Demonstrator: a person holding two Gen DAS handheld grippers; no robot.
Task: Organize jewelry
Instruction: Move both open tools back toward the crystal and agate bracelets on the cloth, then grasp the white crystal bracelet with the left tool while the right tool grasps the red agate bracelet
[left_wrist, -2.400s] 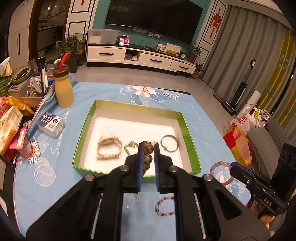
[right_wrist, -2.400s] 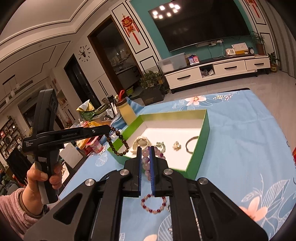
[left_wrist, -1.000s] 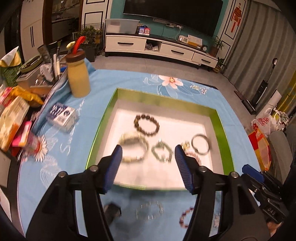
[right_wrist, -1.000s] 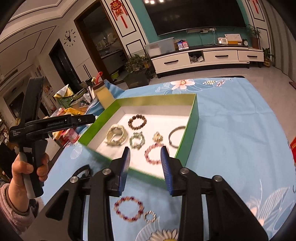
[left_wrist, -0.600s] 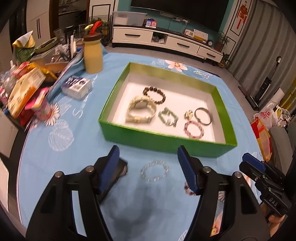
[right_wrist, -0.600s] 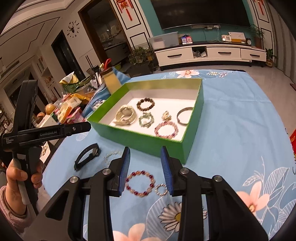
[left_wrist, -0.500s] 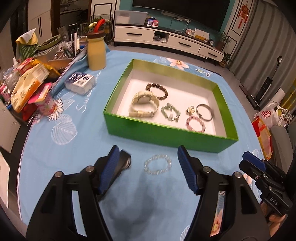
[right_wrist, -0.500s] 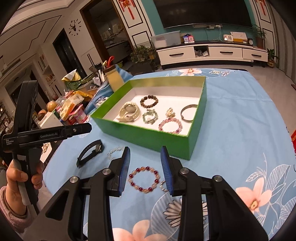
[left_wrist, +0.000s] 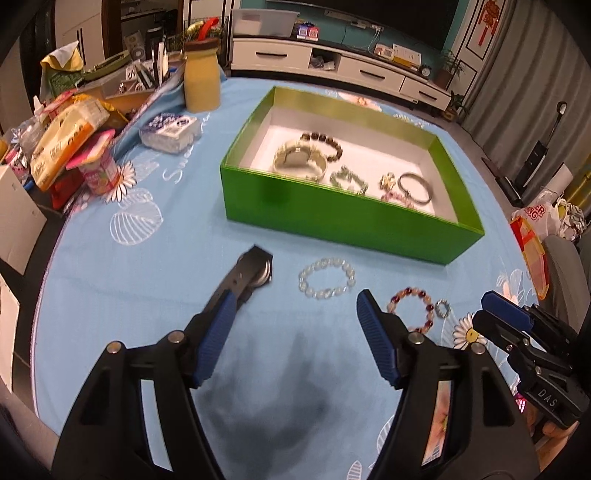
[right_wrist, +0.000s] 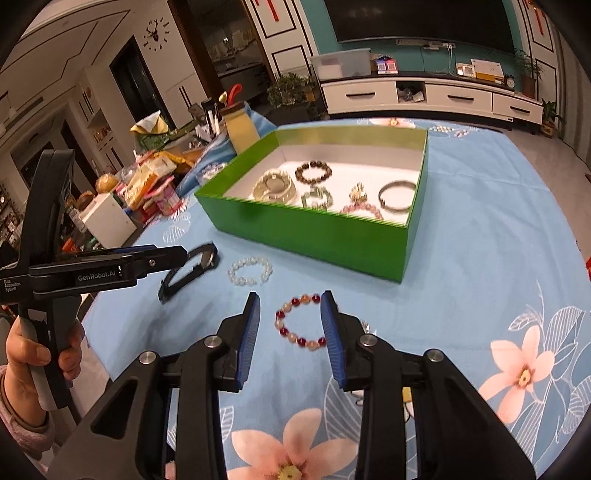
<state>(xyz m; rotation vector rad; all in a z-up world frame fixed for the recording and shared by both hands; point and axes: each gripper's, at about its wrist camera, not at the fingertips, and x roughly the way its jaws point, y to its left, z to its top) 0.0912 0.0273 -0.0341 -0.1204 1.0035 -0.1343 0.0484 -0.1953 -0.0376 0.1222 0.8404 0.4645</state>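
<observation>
A: The box (left_wrist: 332, 218) is bright green outside, white on its floor. The cloth (left_wrist: 155, 295) is light blue, printed with white leaves and daisies.

B: And big pink flowers, in the right wrist view. The pads (right_wrist: 248, 332) are blue, ribbed, on black arms.

A: One bracelet (left_wrist: 327, 277) is clear, glassy; another (right_wrist: 301, 322) mixes dark red and pale peach beads.

B: The watch (left_wrist: 251, 273) is black.

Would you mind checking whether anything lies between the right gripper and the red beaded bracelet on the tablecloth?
Nothing visible does. The right gripper is open and empty, and the red beaded bracelet shows in the gap between its fingers on bare cloth, with the clear bracelet off to the side.
</observation>
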